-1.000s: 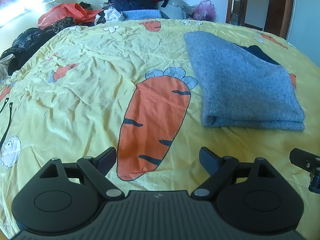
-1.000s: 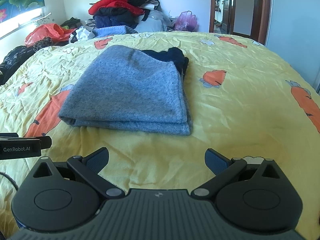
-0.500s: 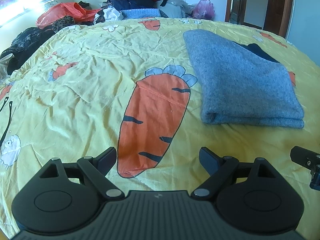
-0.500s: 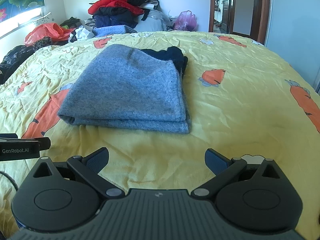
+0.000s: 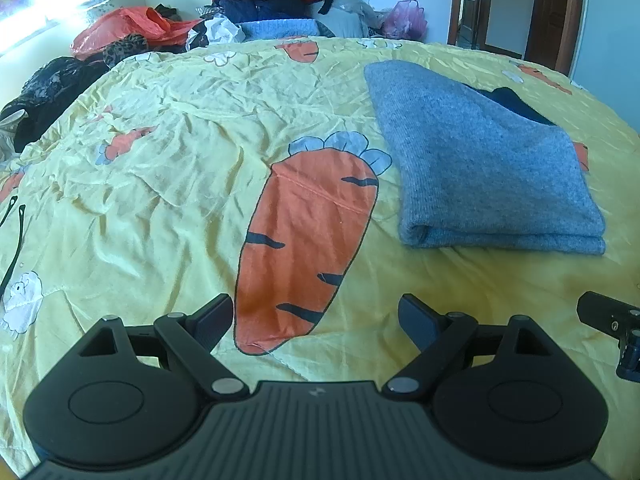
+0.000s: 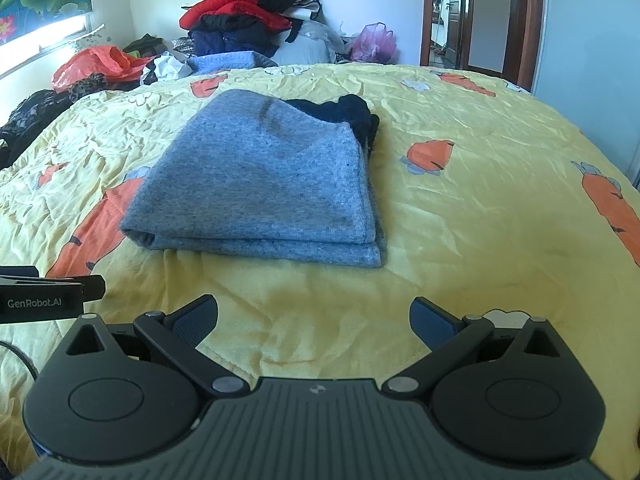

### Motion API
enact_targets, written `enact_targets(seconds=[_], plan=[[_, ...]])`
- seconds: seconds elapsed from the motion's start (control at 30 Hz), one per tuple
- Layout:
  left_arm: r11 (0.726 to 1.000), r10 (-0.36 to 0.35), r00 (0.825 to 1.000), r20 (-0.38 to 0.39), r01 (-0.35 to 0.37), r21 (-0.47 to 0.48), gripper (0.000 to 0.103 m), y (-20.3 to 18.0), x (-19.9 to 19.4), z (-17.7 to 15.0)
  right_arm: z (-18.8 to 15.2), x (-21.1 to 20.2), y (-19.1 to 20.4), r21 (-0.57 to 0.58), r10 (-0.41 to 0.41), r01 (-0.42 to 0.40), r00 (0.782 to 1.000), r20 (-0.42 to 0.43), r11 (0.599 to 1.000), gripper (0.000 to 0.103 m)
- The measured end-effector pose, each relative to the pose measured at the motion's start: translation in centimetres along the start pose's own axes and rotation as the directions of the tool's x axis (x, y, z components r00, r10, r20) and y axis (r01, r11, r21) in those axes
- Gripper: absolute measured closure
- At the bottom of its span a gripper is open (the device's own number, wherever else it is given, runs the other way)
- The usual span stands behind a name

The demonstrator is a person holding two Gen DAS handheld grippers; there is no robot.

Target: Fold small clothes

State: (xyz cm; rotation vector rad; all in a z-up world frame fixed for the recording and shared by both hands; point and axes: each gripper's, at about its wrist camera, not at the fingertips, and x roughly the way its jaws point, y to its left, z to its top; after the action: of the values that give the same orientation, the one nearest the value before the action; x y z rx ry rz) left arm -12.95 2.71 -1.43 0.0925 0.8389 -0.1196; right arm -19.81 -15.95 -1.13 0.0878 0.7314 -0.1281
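A folded grey knit garment (image 5: pixel 484 168) lies on the yellow carrot-print bedspread (image 5: pixel 172 168), with a dark navy garment (image 5: pixel 516 106) showing behind it. It also shows in the right wrist view (image 6: pixel 264 180), with the navy garment (image 6: pixel 344 114) at its far edge. My left gripper (image 5: pixel 316 316) is open and empty, near the front of the bed, left of the grey garment. My right gripper (image 6: pixel 314 320) is open and empty, just in front of the grey garment's folded edge. Each gripper shows at the other view's edge.
A heap of clothes (image 6: pixel 248 20) and an orange plastic bag (image 6: pixel 92 64) sit at the head of the bed. Dark clothes (image 5: pixel 48 92) lie along the left edge. A pink bag (image 6: pixel 374 42) and a doorway (image 6: pixel 464 12) are at the back right.
Both grippers have drawn back slightly toward the near edge of the bed; the grey garment looks a little farther away. Both stay open.
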Motion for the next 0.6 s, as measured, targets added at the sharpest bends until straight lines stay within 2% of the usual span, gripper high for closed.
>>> enact_targets(seconds=[0.6], plan=[[1.000, 0.001, 1.000, 0.000, -0.001, 0.000, 0.013, -0.05, -0.08, 0.05, 0.06, -0.19, 0.15, -0.006, 0.002, -0.002, 1.000, 0.002, 1.000, 0.000]])
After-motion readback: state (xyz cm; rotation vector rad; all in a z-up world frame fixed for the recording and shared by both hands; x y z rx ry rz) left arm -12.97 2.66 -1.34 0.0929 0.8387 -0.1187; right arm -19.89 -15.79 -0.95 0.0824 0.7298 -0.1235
